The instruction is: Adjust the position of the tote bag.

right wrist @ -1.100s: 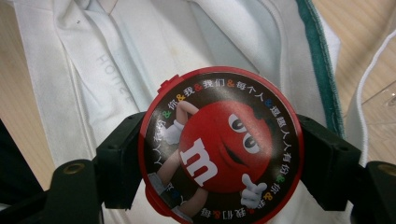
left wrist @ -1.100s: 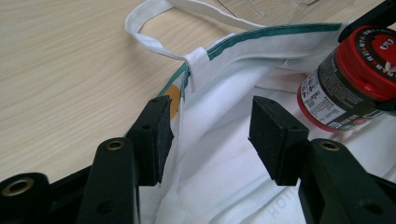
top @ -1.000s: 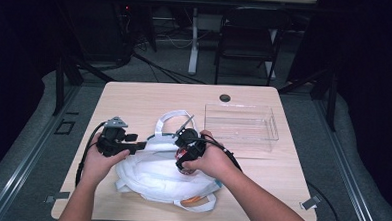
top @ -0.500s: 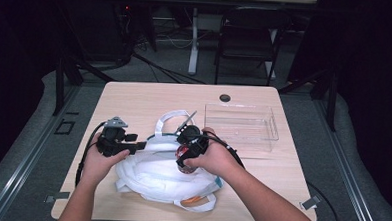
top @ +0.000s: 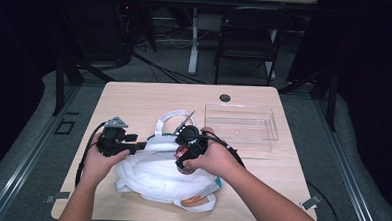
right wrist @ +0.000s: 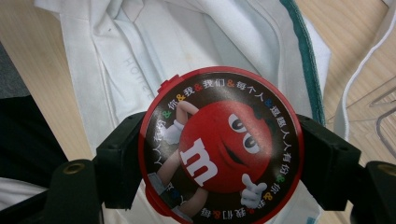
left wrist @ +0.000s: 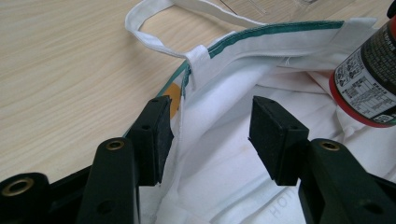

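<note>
My right gripper (right wrist: 219, 154) clamps the can (right wrist: 219, 144) over the bag (top: 156, 171); left gripper (left wrist: 210, 135) is open astride its rim (left wrist: 187, 93), so the can may snag there.

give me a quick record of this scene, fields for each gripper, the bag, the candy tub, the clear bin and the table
left gripper: jaws apart, astride the bag's open rim, one inside, one outside
right gripper: clamped on the candy tub, above the bag
bag: white cloth tote, green trim at the mouth, lying on the table
candy tub: round, red lid with a cartoon candy figure
clear bin: transparent, beyond the bag, nothing visible inside
table: light wood
</note>
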Motion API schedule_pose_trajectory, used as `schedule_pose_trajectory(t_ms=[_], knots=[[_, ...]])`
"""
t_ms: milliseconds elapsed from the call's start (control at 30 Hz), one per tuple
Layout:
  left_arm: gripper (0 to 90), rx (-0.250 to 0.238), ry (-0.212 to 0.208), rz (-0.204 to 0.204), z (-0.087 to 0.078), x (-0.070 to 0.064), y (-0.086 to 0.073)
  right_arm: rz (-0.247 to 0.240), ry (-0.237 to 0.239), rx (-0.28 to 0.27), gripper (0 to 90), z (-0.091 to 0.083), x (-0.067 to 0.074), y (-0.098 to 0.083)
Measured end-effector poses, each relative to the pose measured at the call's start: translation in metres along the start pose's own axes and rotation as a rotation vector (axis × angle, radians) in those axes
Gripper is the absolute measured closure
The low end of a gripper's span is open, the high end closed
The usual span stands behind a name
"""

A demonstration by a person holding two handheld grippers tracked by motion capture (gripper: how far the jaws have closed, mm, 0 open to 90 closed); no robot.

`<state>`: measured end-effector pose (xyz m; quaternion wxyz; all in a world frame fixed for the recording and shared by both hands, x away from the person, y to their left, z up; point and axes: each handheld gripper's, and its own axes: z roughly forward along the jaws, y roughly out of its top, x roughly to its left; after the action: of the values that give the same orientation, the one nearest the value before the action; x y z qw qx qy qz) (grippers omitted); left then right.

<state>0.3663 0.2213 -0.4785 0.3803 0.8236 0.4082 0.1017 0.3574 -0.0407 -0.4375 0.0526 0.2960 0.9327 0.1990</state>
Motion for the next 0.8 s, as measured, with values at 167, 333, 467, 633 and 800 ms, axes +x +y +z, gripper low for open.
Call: schedule_pose_trajectory(t_ms=[167, 333, 467, 633, 800], knots=[[48.5, -0.002, 0.001, -0.001, 0.0, 0.0, 0.0, -0.006, 0.001, -0.004, 25.2, -0.004, 0.001, 0.002], [48.5, -0.004, 0.001, -0.006, 0.0, 0.0, 0.0, 0.0, 0.0, -0.012, 25.2, -0.011, -0.001, 0.003], [48.5, -0.004, 0.0, -0.006, 0.0, 0.0, 0.0, -0.006, -0.003, -0.013, 25.2, -0.018, -0.004, 0.004], [48.5, -0.001, -0.002, -0.002, 0.0, 0.0, 0.0, 0.0, -0.007, -0.022, 25.2, -0.025, -0.006, 0.005], [48.5, 0.004, -0.001, 0.004, 0.0, 0.001, 0.0, 0.002, -0.021, -0.027, 25.2, -0.034, -0.01, 0.004]])
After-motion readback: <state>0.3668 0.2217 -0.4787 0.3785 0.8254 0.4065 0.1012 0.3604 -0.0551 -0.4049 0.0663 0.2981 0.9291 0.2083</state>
